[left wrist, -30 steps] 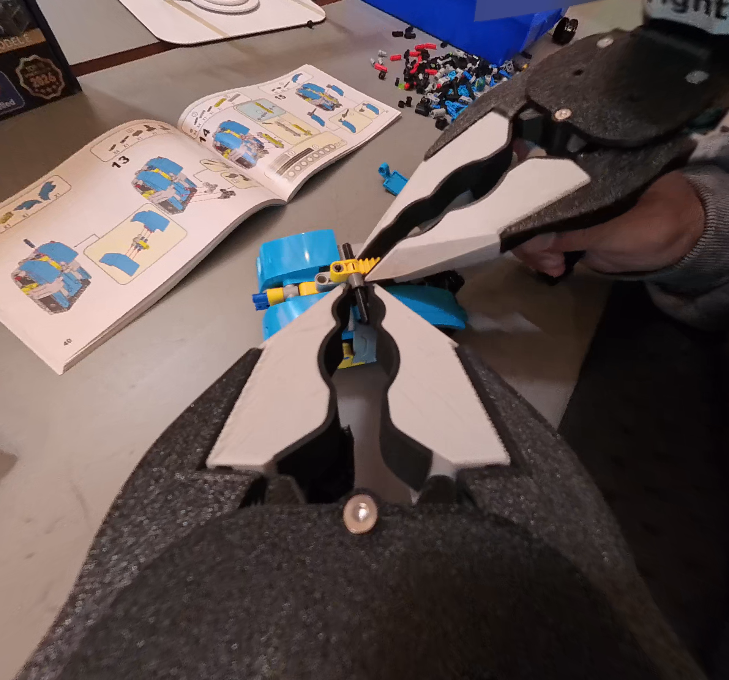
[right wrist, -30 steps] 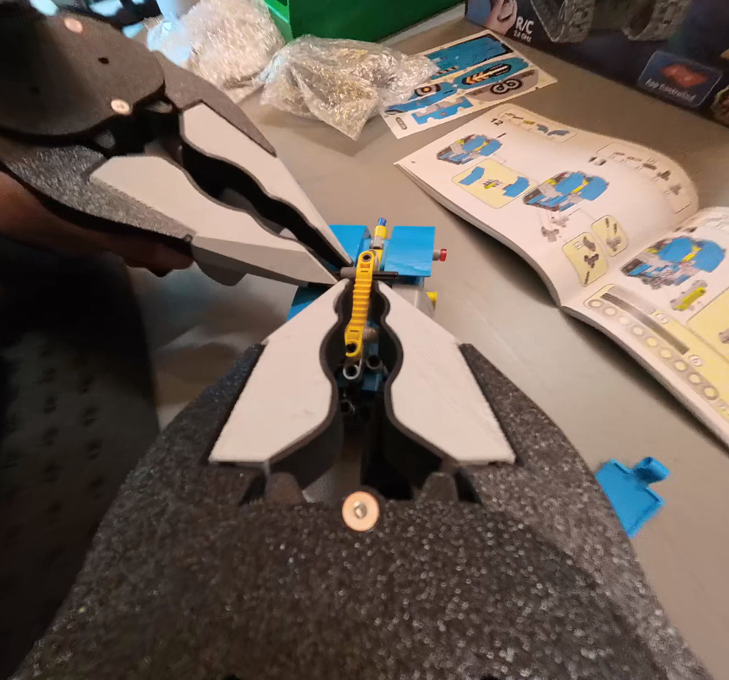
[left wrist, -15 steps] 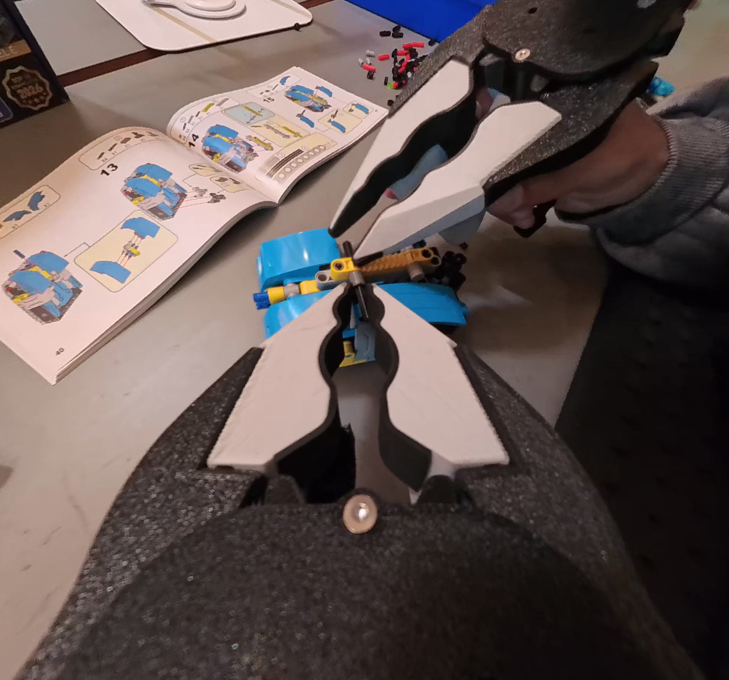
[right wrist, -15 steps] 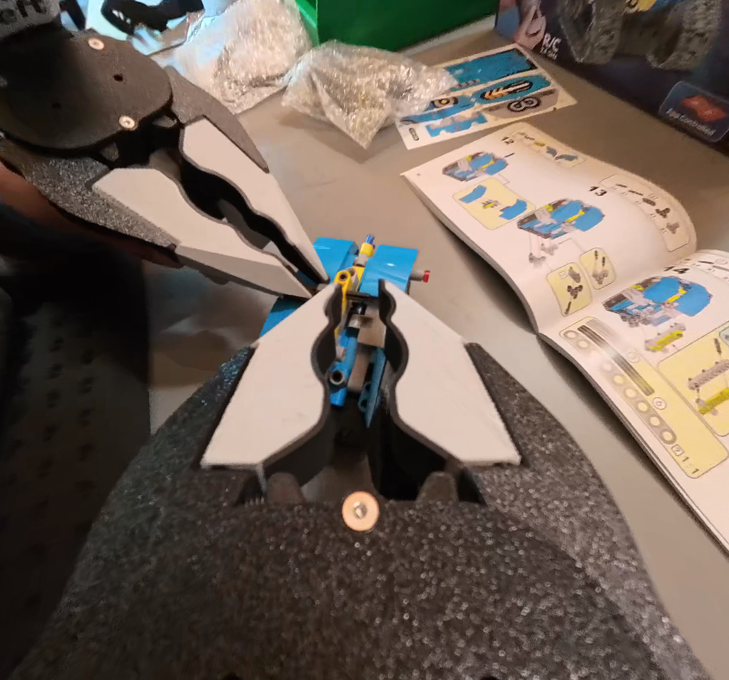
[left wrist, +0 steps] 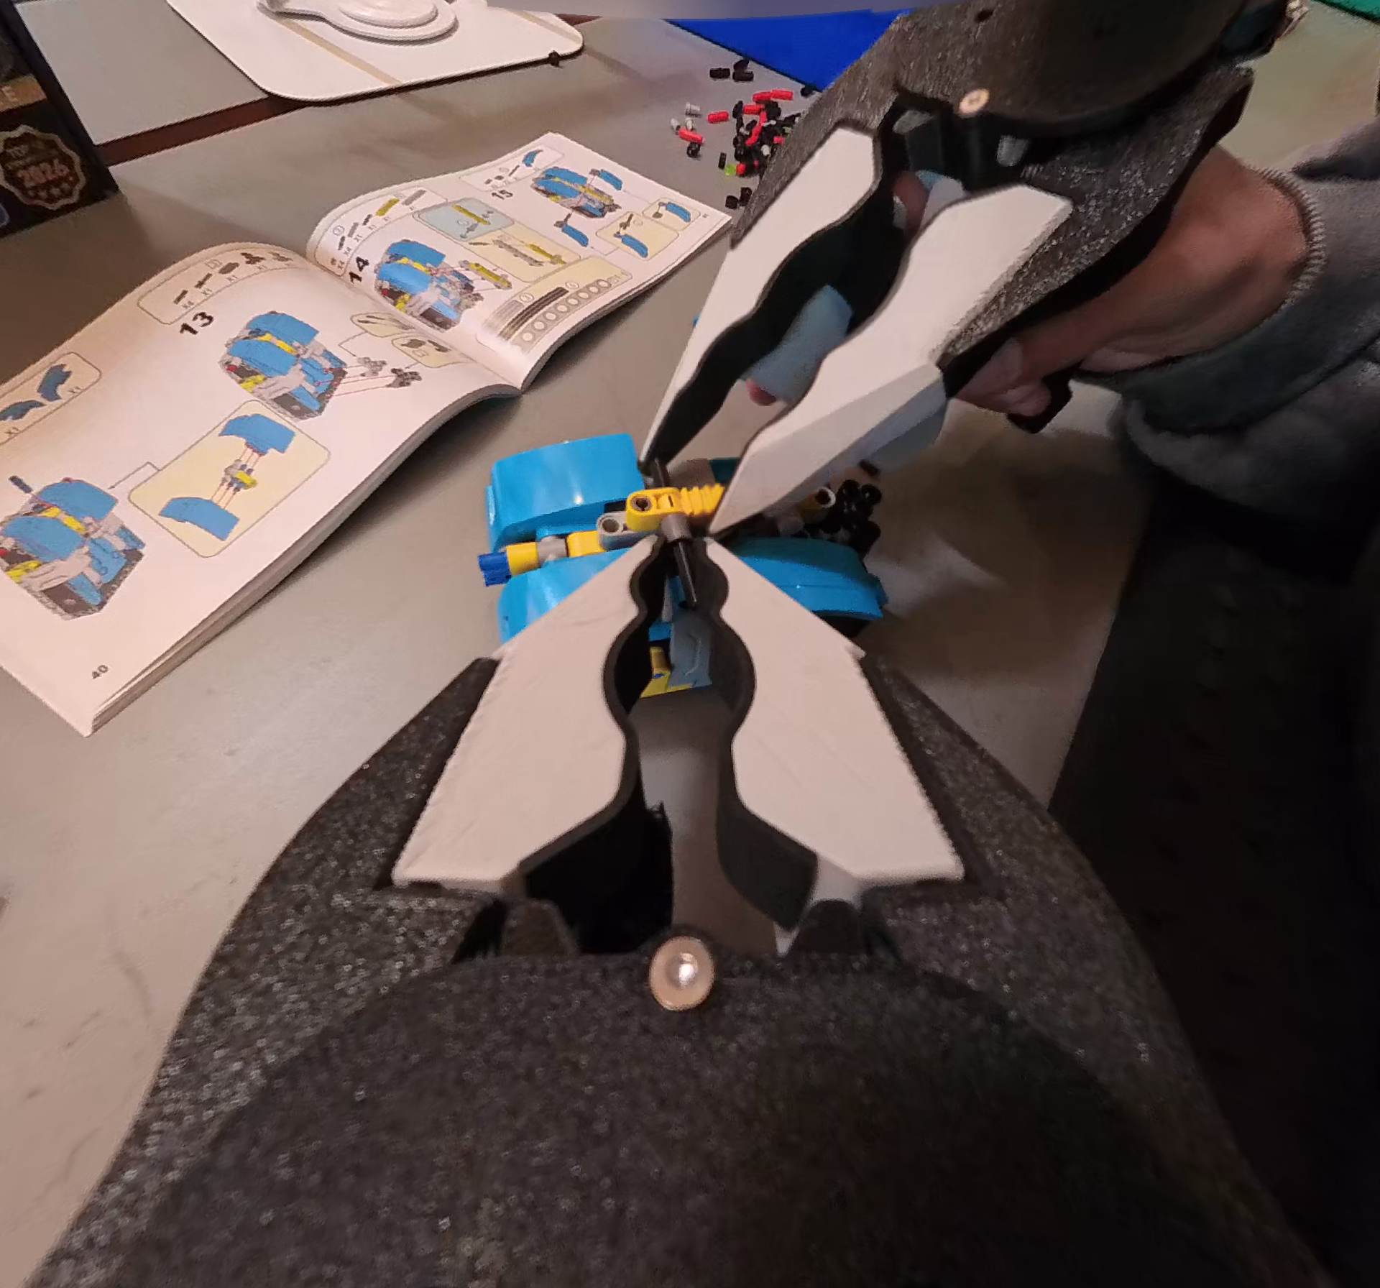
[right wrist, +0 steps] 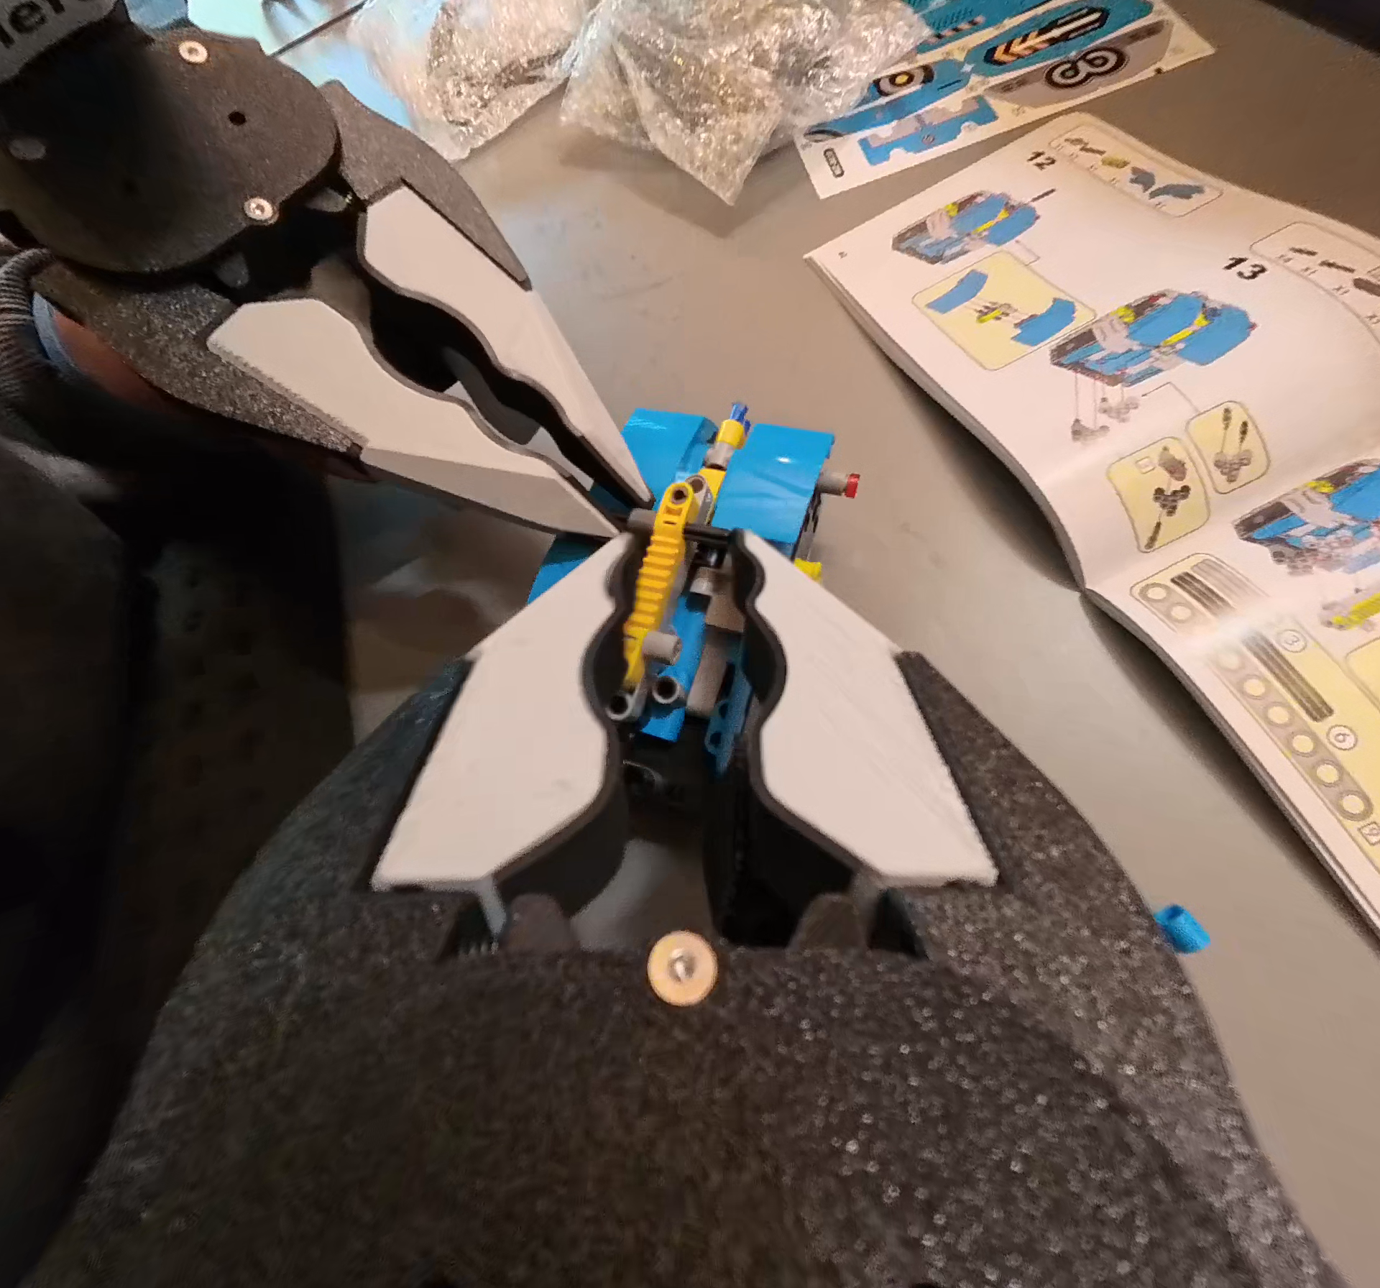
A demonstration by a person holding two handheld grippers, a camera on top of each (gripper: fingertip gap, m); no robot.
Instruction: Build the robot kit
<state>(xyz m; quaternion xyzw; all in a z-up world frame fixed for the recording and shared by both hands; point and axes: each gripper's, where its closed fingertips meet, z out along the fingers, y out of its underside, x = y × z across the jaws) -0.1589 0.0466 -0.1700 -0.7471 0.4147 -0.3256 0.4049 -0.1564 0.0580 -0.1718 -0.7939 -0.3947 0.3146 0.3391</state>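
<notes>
**Yellow rack and black axle pinched between two grippers**

Yellow plastic catches our eye first: a toothed rack (right wrist: 657, 572) lies on top of the blue model (right wrist: 776, 483), and we see the right gripper (right wrist: 676, 543) with its tips drawn nearly together around it, the rack running back between the fingers. In the left wrist view the same rack (left wrist: 676, 499) runs across the frame, from a round eye on its left end to the right gripper's (left wrist: 683, 498) tips. A thin black axle (left wrist: 683, 572) crosses it at roughly a right angle and runs straight back into the left gripper (left wrist: 679, 543), whose tips are closed on it. In the right wrist view the left gripper (right wrist: 631, 513) comes in from the left, its tips meeting the axle (right wrist: 702, 531) just beside the rack.

The model sits on a grey table (left wrist: 224, 767), a blue-tipped yellow shaft (left wrist: 523, 558) sticking out of one side and a red-tipped grey pin (right wrist: 840, 483) out of another. An open booklet (left wrist: 299, 371) lies near it. Farther off we see loose small parts (left wrist: 739, 124), a white stand (left wrist: 373, 27), crumpled plastic bags (right wrist: 702, 65) and a sticker sheet (right wrist: 1001, 72). A small blue piece (right wrist: 1180, 935) lies just beside the right gripper's body.
</notes>
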